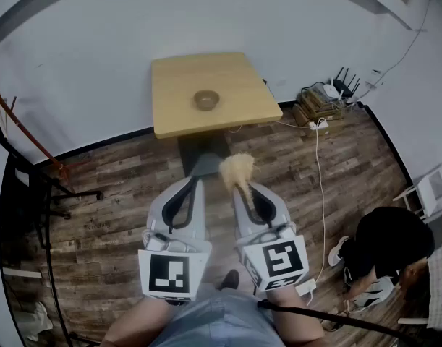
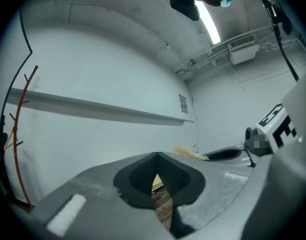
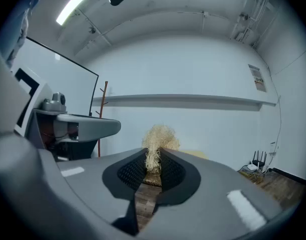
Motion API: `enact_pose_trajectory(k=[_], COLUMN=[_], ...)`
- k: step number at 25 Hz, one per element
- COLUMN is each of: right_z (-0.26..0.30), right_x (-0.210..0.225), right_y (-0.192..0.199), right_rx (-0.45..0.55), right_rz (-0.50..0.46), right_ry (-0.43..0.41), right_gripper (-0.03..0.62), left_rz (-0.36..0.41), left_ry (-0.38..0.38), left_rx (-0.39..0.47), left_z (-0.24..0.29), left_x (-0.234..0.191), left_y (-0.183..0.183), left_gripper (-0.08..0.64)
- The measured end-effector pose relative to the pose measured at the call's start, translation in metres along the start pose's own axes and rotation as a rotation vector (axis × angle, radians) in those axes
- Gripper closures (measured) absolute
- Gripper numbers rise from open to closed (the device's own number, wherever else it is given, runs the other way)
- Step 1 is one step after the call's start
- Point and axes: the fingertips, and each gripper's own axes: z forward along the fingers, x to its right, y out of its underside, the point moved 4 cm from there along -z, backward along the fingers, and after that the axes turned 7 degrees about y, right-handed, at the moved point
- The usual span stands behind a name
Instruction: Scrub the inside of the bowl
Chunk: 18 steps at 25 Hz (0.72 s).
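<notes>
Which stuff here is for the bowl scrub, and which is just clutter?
Job: brown bowl; square wooden table; straw-coloured fibre scrubber in right gripper; empty left gripper.
Clutter: router pile; white floor cable; crouching person; reddish coat stand.

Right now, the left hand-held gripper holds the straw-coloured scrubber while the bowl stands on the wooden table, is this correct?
No. The right hand-held gripper holds the scrubber, as the right gripper view shows; the left hand-held gripper is shut on nothing. The bowl stands on the wooden table.
</notes>
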Motion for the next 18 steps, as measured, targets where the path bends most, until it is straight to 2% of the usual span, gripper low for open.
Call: enact_pose_trajectory(k=[11,18], right_z=[-0.012,-0.032], right_x=[0.019,0.051], right_y=[0.007,0.013], right_rx=[0.007,0.028], right_rz=[0.018,0.051], right_ry=[0.008,0.028], right_gripper=[0.541,0.54], left_rz=[0.012,0.027], left_ry=[0.009,0.003], left_rx=[-0.017,-0.04], left_z=[0.009,0.021], left_x=[0.021,0.047], left_y=[0.004,0.007], left_gripper=[0.54,0.54])
